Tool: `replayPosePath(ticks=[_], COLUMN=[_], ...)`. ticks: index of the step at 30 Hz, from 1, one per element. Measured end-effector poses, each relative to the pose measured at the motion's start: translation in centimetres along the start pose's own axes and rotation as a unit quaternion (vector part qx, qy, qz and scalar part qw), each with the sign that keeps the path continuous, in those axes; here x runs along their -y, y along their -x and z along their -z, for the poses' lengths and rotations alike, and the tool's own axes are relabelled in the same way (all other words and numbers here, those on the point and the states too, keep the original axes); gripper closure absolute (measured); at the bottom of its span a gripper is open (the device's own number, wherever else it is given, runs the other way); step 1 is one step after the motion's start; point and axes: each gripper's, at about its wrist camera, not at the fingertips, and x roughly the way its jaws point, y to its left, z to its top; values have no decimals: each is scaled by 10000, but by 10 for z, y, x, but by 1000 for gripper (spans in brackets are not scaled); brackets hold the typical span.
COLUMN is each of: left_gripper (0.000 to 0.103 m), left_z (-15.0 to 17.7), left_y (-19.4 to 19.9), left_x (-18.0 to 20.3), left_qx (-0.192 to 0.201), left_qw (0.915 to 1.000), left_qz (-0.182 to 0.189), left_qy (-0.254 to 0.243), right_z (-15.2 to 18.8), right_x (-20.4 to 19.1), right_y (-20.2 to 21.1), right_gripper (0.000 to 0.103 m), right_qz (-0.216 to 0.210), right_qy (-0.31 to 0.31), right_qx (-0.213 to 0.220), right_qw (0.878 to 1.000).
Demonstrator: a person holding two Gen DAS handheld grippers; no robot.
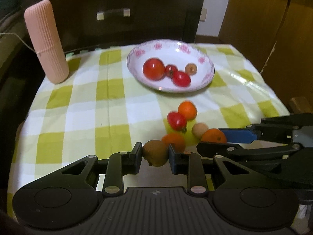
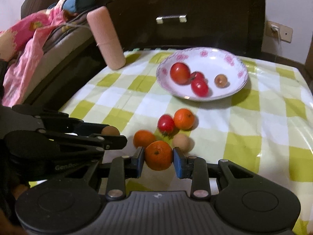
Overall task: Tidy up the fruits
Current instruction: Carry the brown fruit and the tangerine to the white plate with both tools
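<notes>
Left wrist: gripper clamps kiwi

A dark wooden drawer unit stands beside a white wall.

A green-checked tablecloth carries a floral bowl, a pink ribbed case and loose fruit.

A ribbed pink case stands upright at ten o'clock on the green-and-white checked cloth covering the desk. Behind it sits a dark drawer front with a metal handle. Pink floral bedding lies at nine o'clock.
</notes>
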Motion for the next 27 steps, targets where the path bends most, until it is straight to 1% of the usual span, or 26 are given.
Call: replayPosePath(ticks=[9, 16, 21, 27], left_gripper=[69, 69, 69, 69], left_z=[-30, -65, -82, -91], left_y=[-4, -19, -40, -59], left_x=[7, 11, 10, 3], left_qx=[253, 444, 434, 323], left_qw=[9997, 9989, 9989, 9989], left_qz=[-35, -42, -67, -110], left_qy=[69, 104, 179, 333], right_z=[-22, -48, -66, -75], right_x=[19, 44, 59, 70], right_y=[3, -4, -20, -38], right_gripper=[71, 71, 71, 70], right_qz=[125, 211, 327, 315], right_qy=[-273, -602, -577, -667], right_qx=[281, 478, 500, 458], right_qw=[9992, 9968, 9965, 9962])
